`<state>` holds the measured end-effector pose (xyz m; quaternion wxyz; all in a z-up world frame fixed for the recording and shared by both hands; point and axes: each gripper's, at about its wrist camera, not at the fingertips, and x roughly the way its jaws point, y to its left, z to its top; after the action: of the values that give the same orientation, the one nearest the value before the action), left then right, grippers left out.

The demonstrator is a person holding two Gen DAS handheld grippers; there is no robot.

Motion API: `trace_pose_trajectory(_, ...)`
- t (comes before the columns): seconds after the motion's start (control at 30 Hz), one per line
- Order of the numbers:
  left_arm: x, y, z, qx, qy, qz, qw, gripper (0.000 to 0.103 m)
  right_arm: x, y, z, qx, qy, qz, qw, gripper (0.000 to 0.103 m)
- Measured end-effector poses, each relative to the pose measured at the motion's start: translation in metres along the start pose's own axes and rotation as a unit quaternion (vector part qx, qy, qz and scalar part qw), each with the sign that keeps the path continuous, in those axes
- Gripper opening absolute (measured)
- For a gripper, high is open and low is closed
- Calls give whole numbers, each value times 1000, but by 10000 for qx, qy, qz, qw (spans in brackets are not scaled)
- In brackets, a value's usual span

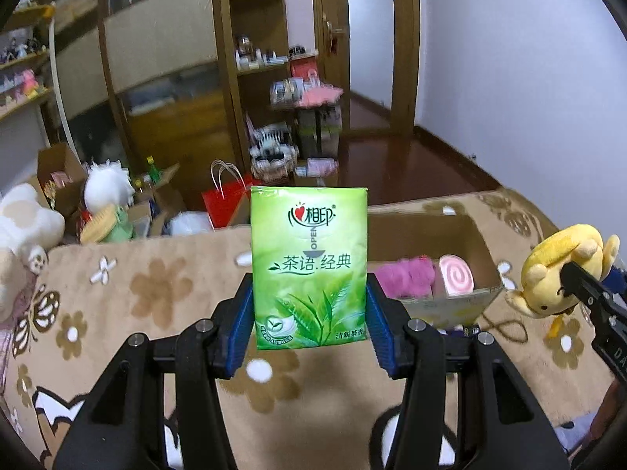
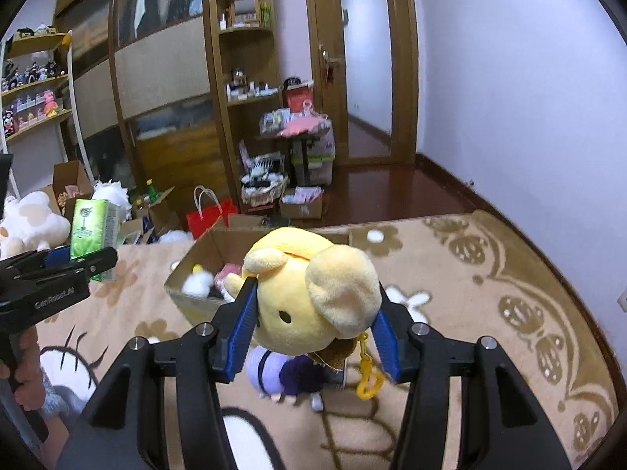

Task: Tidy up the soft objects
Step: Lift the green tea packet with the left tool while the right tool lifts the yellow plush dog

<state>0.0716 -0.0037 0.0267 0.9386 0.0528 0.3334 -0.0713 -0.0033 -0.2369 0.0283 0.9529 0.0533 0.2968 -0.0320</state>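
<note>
A green tissue pack (image 1: 309, 270) is clamped upright between the blue pads of the left hand-held gripper (image 1: 309, 313), held in the air above the flowered beige blanket (image 1: 156, 286). Printed on its front are the brand "心相印" with a red heart, the word "OPEN" running vertically, the line "茶语.经典", and "清新茶香" at the lower right beside tea-leaf artwork. On the side of the left hand-held gripper, in the right wrist view, "GenRobot.AI" can be read.

A yellow plush bear keychain (image 2: 313, 297) is gripped by its head in the right hand-held gripper (image 2: 313, 313), whose jaws are closed partway onto it; a purple body and a yellow plastic clip (image 2: 368, 380) hang beneath.

An open cardboard box (image 1: 462, 235) rests on the blanket near its far edge, between the two held things. A pink fluffy item (image 1: 405, 276) and a pink-and-white swirl-patterned soft roll (image 1: 456, 276) are seen inside it; a white fluffy piece (image 2: 198, 284) is also seen there.

A red paper bag (image 2: 207, 215) with white handles stands on the floor beyond the blanket.
</note>
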Motion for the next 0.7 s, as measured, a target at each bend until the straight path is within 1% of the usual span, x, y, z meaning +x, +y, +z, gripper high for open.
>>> trace_pose_trajectory(0.1,-3,-1,7,-10,-214,24,9998,51,1,0,9,25,-110,-7,9999,57)
trace_pose_trajectory(0.5,9,-21,30,206,-691,13,9974,51,22,2,32,-73,-385,-2,9992,57)
trace_pose_trajectory(0.57,13,-24,34,220,-725,17,9971,51,25,3,35,-120,-425,-14,9990,57)
trace_pose_trajectory(0.7,26,-29,37,242,-670,13,9975,51,32,3,36,-175,-437,-26,9989,57)
